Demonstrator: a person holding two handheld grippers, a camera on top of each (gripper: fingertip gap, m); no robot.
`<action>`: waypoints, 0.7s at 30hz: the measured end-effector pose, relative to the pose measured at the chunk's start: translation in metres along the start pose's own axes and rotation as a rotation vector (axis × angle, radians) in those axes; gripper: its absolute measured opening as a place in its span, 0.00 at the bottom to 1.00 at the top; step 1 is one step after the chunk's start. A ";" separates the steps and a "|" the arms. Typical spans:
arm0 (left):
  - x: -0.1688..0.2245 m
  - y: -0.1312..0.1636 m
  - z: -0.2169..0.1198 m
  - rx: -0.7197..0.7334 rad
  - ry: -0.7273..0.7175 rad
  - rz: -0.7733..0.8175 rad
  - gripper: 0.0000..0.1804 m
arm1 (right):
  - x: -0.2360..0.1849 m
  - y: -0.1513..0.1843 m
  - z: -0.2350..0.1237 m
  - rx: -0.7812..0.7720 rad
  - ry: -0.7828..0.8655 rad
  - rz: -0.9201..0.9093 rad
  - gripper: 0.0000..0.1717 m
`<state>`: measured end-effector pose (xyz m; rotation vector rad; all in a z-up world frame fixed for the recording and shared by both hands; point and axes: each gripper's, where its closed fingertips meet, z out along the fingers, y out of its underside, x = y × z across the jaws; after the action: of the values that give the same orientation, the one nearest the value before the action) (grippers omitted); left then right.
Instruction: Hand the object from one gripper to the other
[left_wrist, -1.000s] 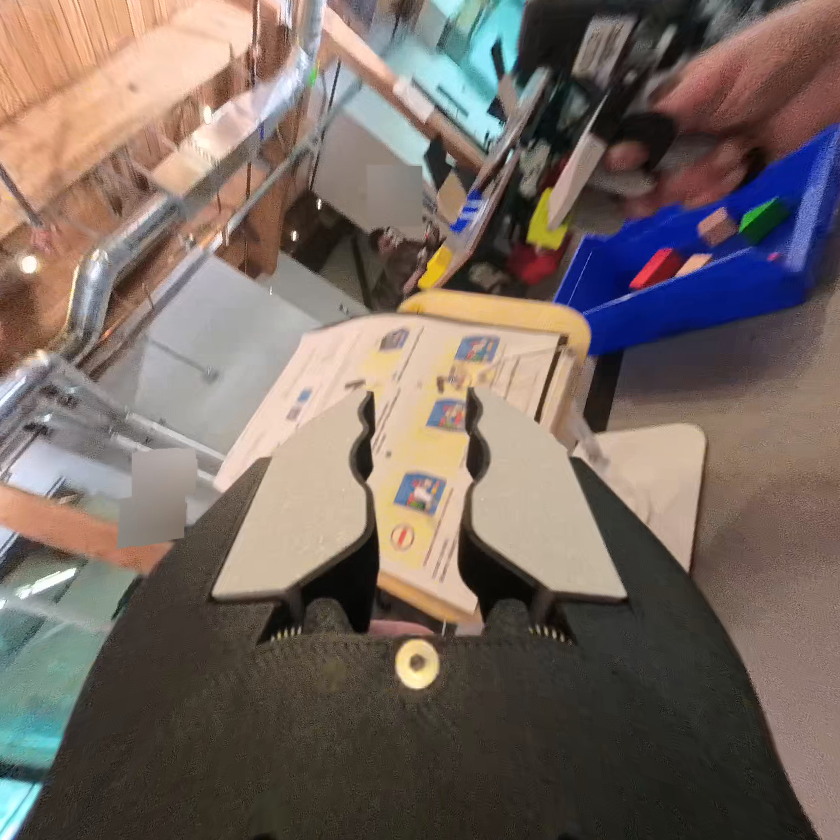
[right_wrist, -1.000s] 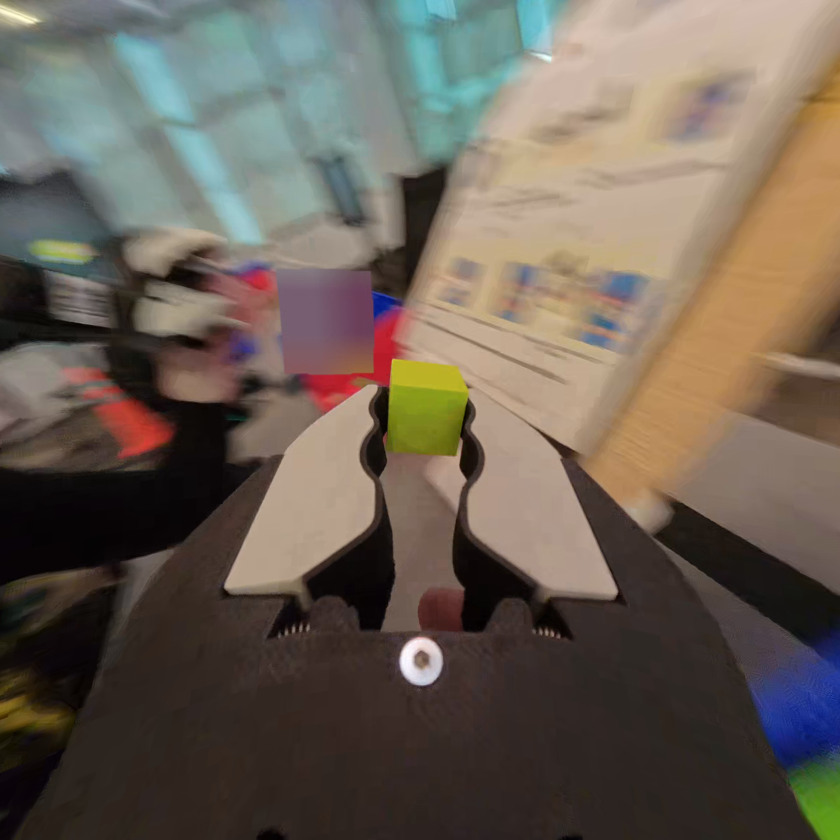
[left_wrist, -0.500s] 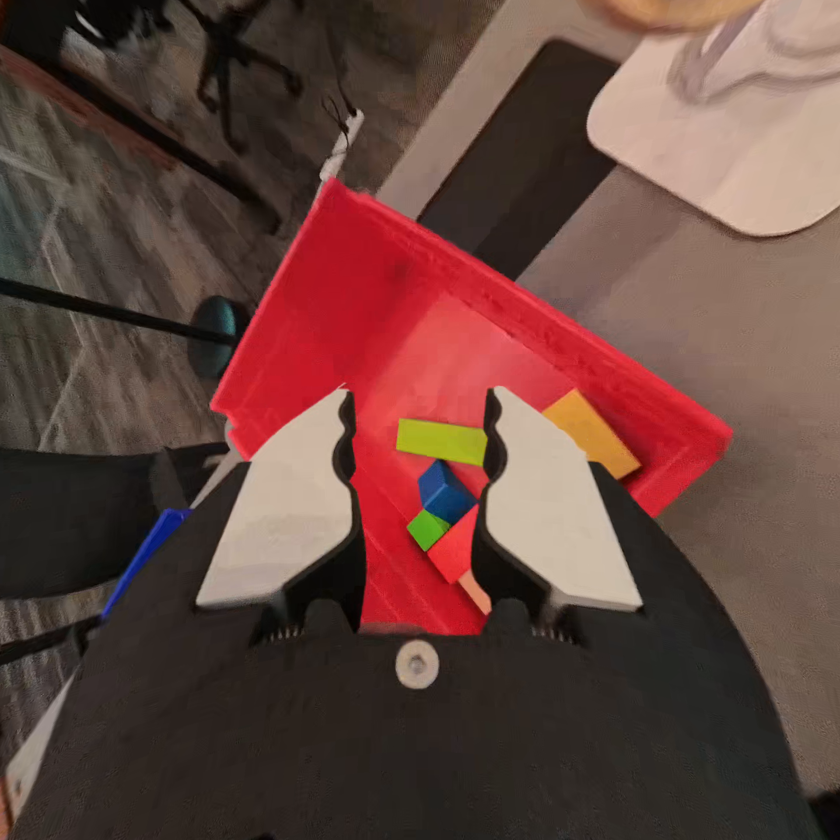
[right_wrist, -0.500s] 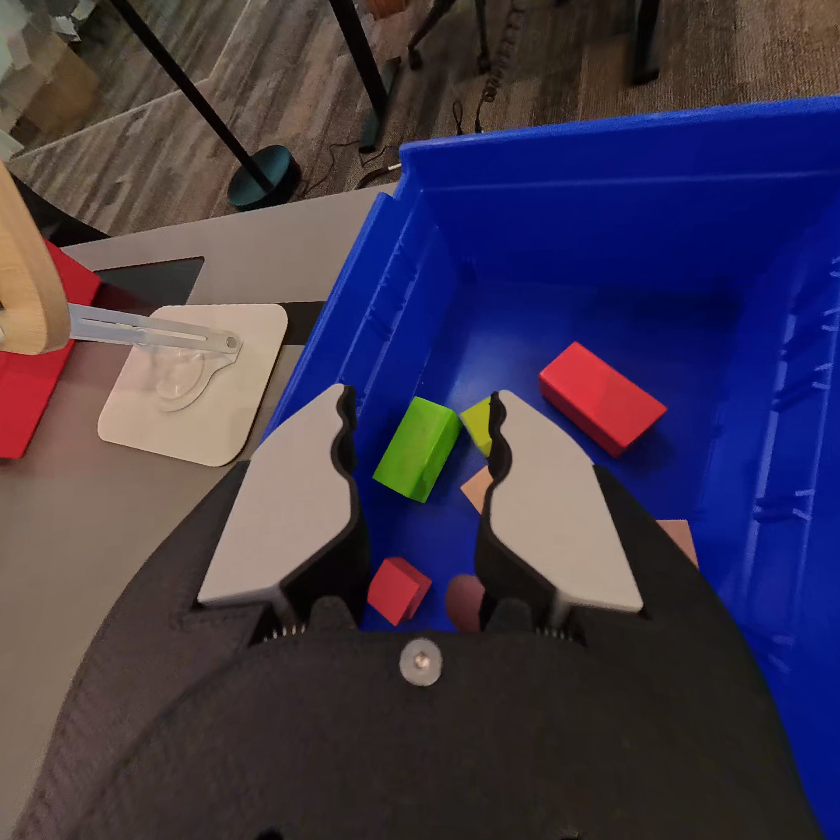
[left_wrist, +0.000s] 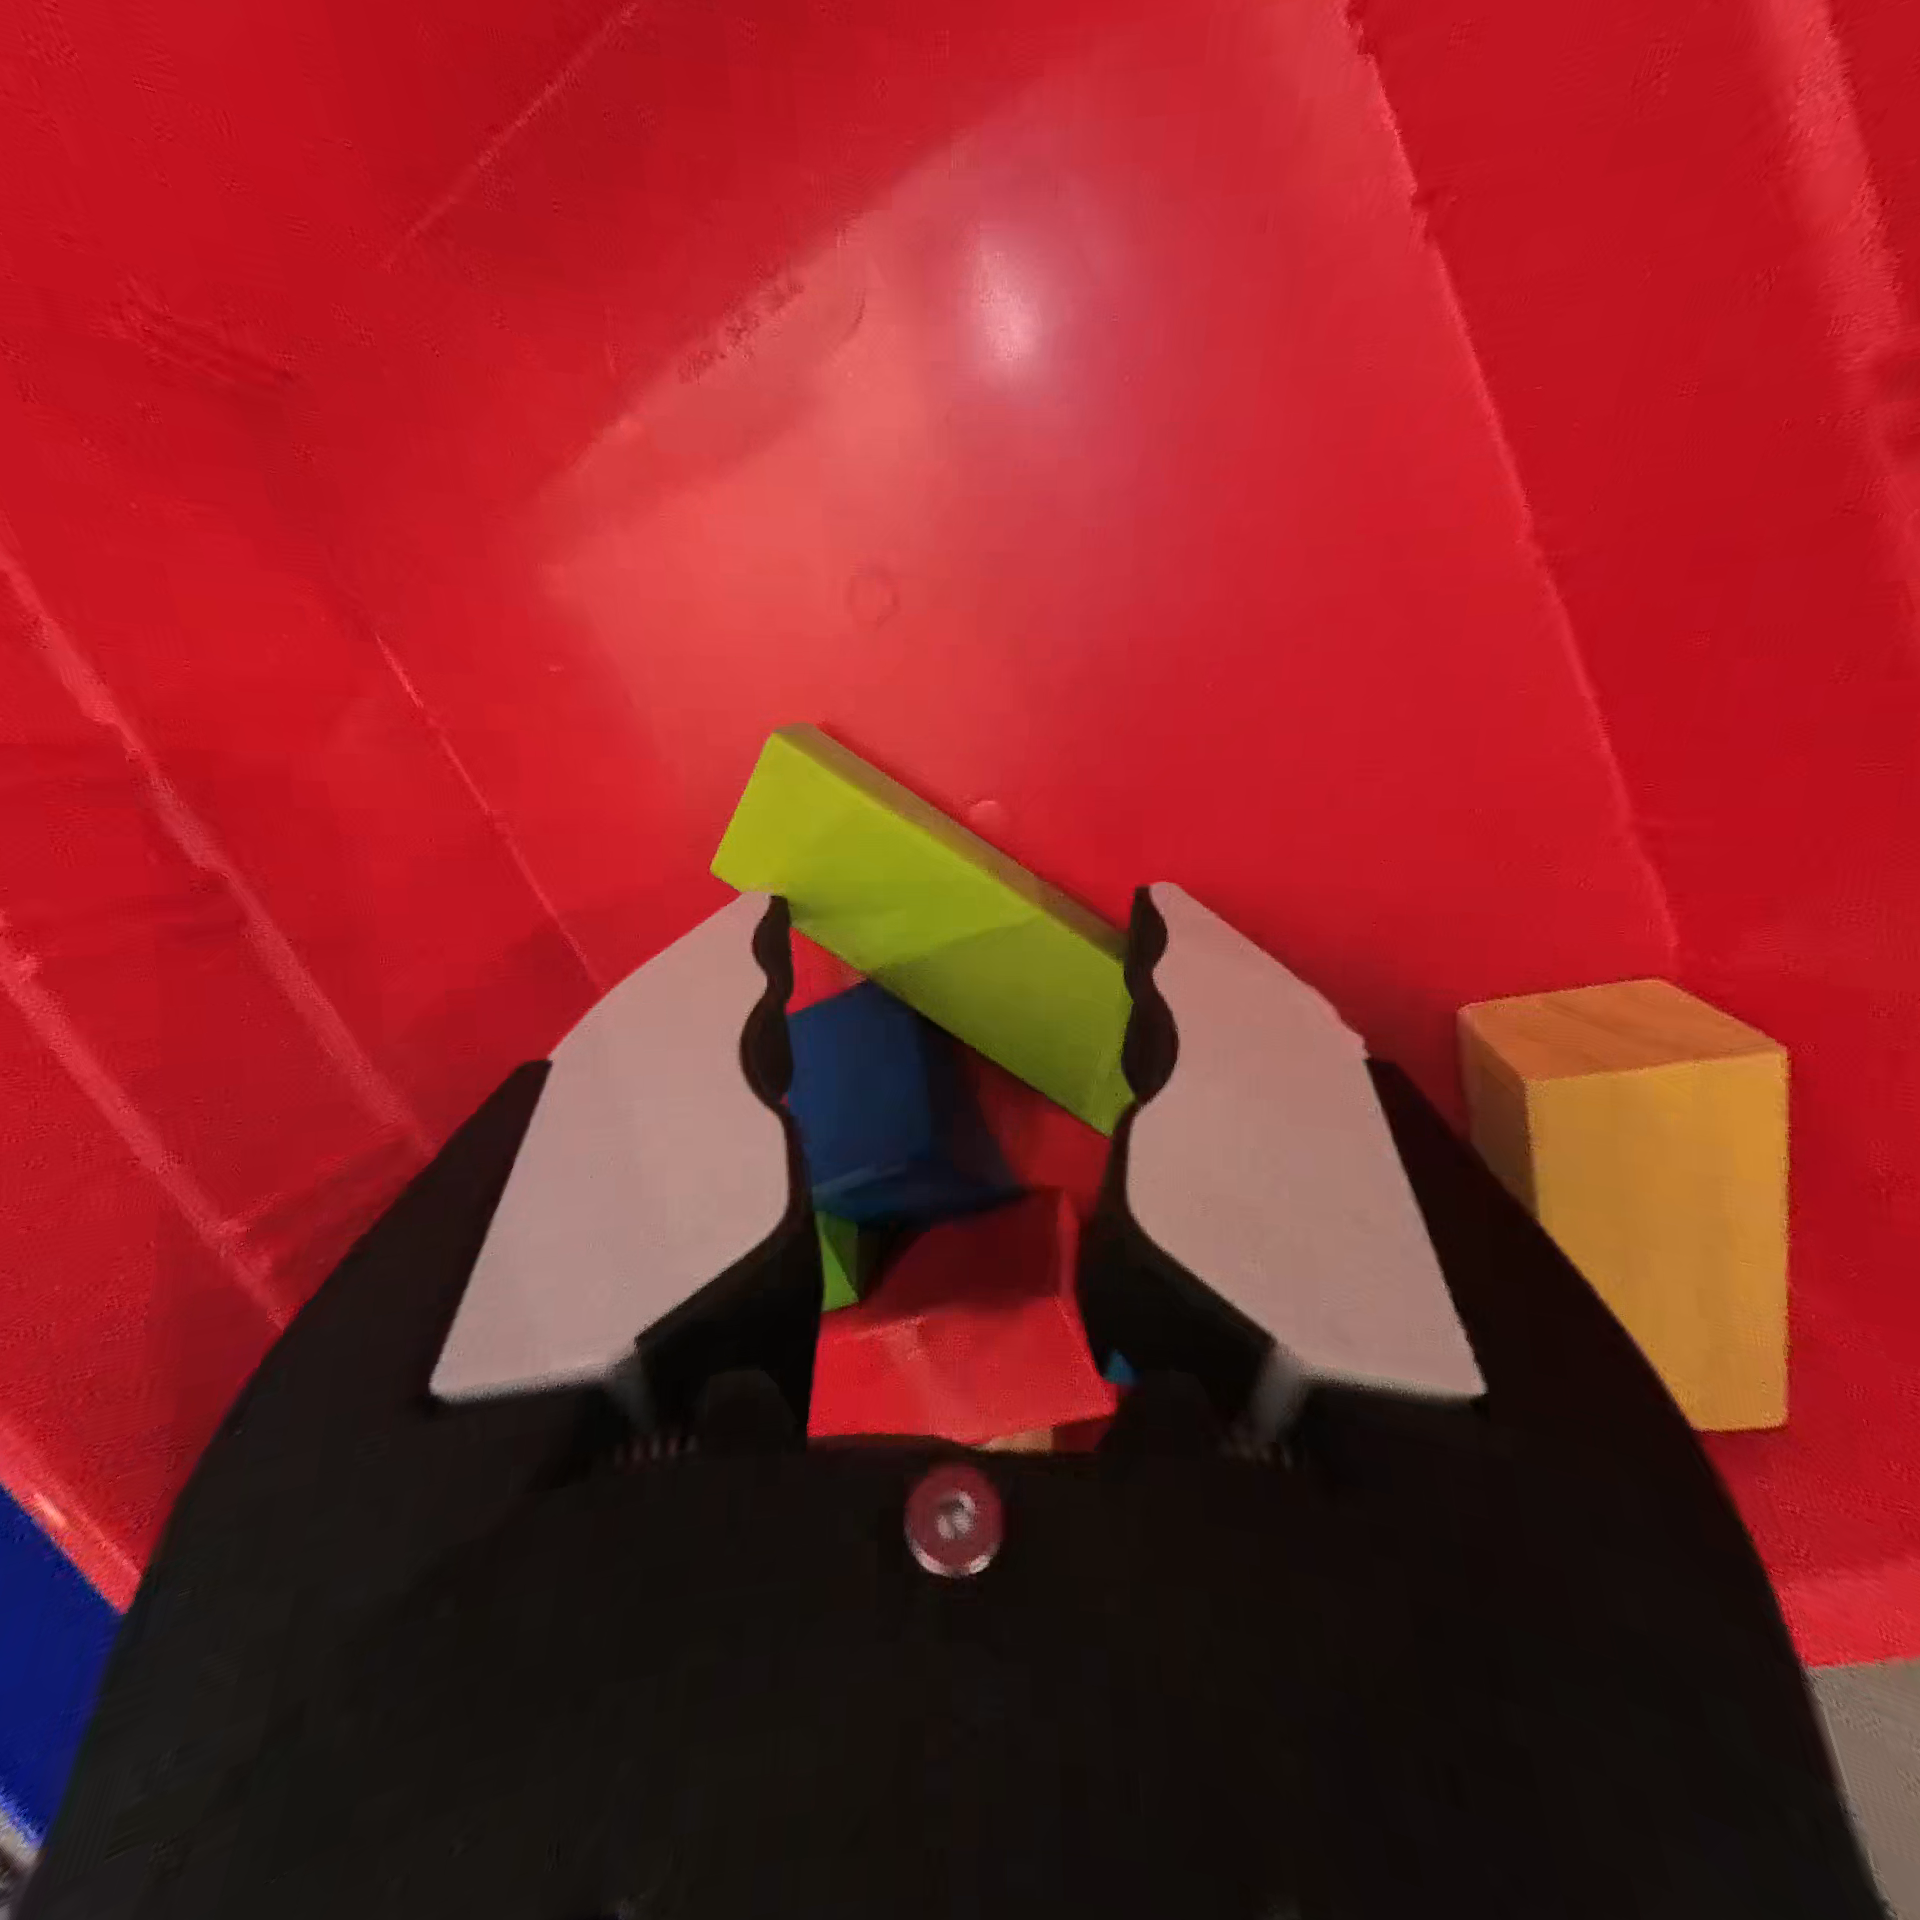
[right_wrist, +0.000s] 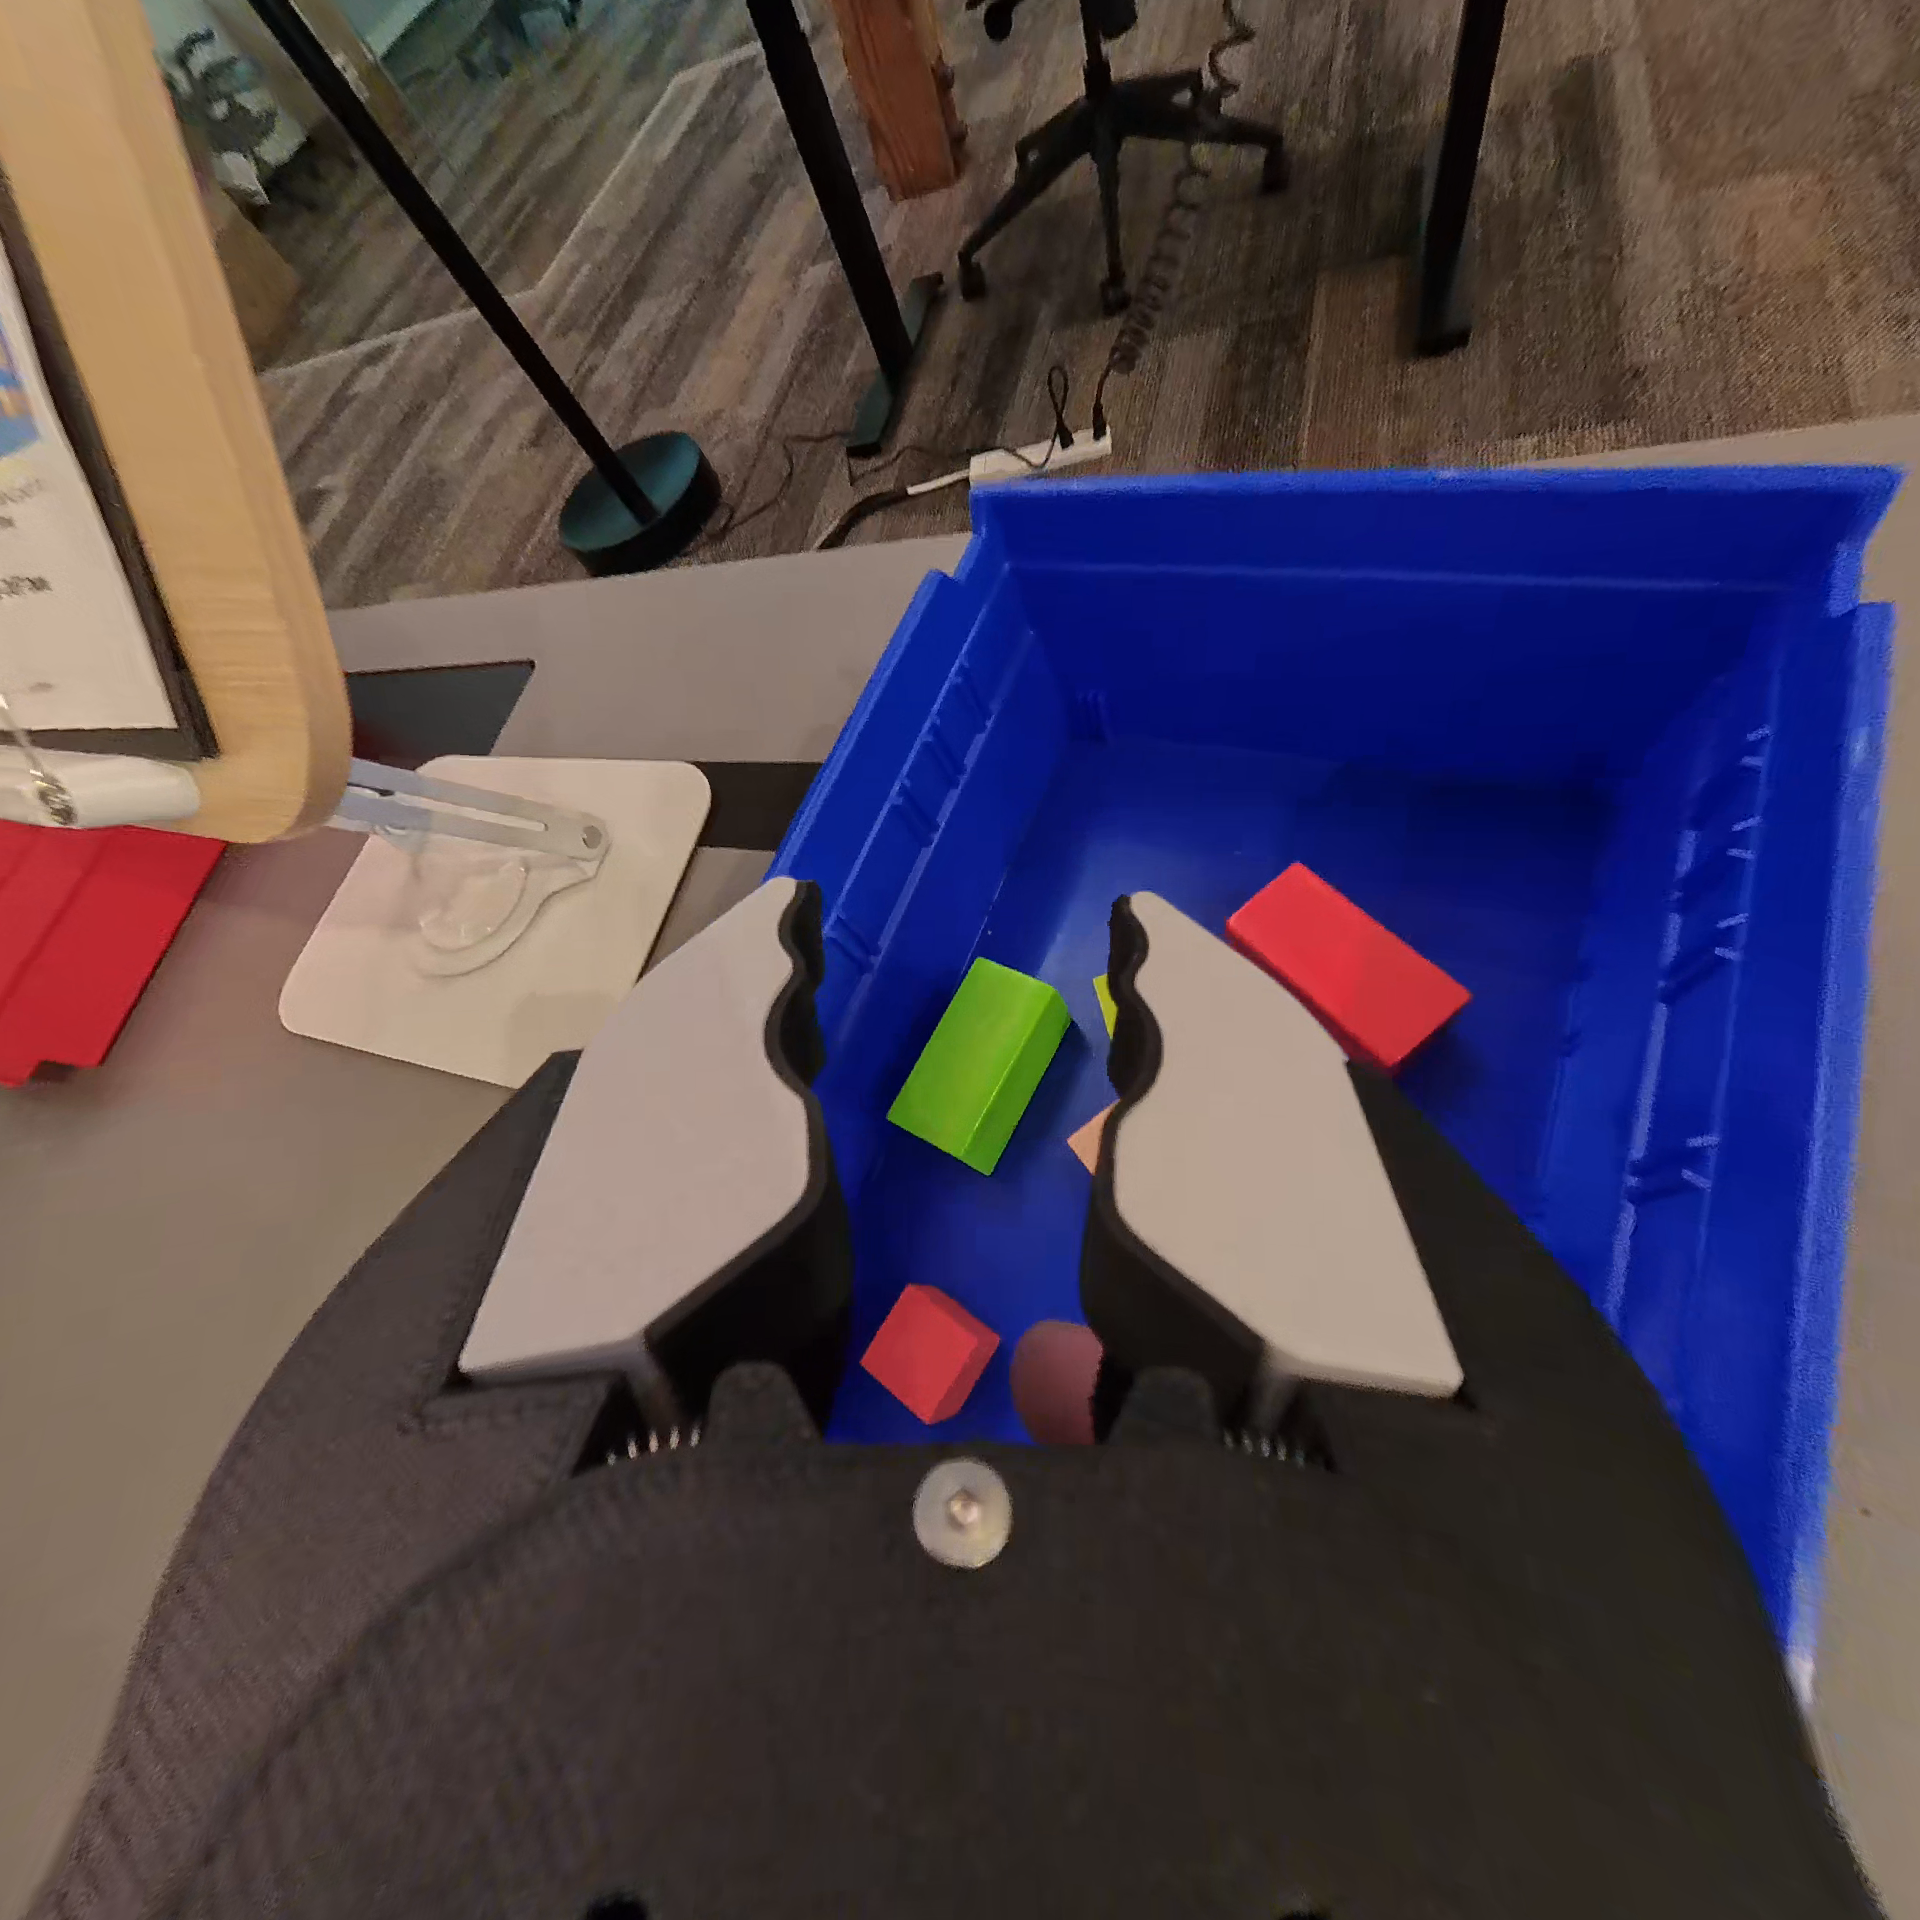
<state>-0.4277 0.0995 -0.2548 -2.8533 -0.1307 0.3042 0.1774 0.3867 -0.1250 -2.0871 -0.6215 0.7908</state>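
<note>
Lime-green block (left_wrist: 925, 940) lies diagonally between the left gripper's (left_wrist: 951, 997) parted jaws.

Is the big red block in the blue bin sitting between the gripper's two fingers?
No. The red block lies on the blue bin floor, beyond and to the right of the right gripper.

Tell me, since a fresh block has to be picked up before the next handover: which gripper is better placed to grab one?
Left, probably. The left gripper is low in the red bin, open, with the lime block between its fingertips. The right gripper hangs open, higher above the blue bin.
</note>
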 end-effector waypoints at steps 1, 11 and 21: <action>-0.002 -0.001 0.000 -0.002 -0.010 -0.009 0.33 | -0.001 -0.003 -0.004 0.014 -0.006 0.004 0.30; 0.020 -0.019 -0.012 0.157 0.039 0.231 0.00 | -0.011 -0.017 -0.020 0.072 -0.030 -0.024 0.29; 0.016 0.003 -0.002 -0.005 0.057 0.133 0.32 | -0.019 -0.021 -0.024 0.084 -0.047 -0.033 0.28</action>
<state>-0.4114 0.0981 -0.2567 -2.8782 0.0704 0.2495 0.1781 0.3743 -0.0903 -1.9820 -0.6362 0.8349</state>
